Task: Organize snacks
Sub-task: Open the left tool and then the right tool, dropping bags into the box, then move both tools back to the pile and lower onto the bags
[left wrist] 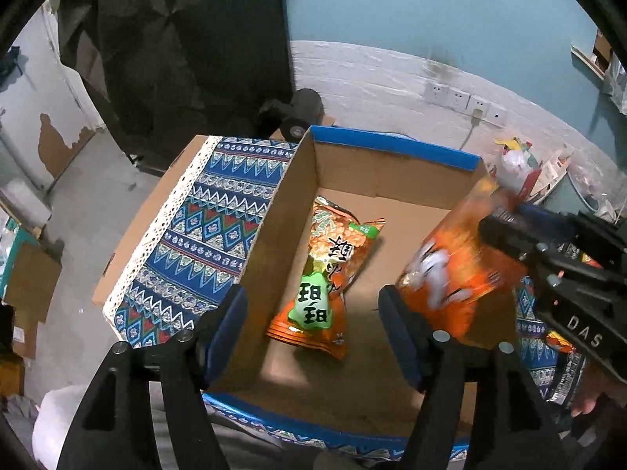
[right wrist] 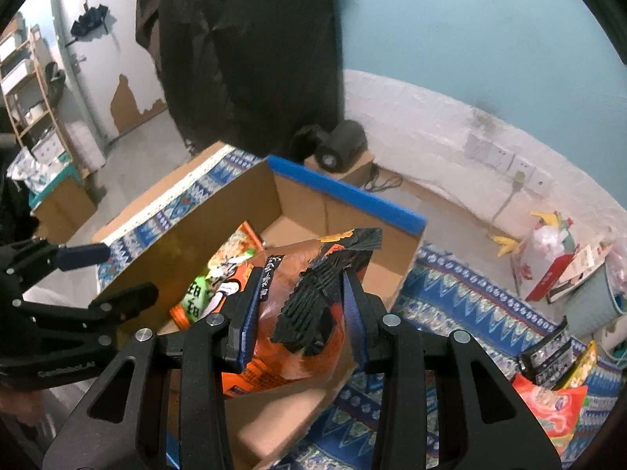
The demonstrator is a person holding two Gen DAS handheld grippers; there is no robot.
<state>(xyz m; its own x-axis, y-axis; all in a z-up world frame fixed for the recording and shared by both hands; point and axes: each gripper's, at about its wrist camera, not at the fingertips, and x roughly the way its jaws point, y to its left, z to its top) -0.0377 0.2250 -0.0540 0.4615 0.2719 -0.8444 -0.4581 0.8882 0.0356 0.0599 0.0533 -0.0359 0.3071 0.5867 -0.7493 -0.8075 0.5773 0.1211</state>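
The right jaws were clamped on an orange snack bag, its long axis running forward from them, tilted down over the near right corner of the cardboard box. The box floor lay just ahead of and below the bag, so I judged a short lowering was left before release. The left jaws stood open and empty, straddling the box's left wall, with a green-labelled snack bag lying lengthwise on the box floor between and below them
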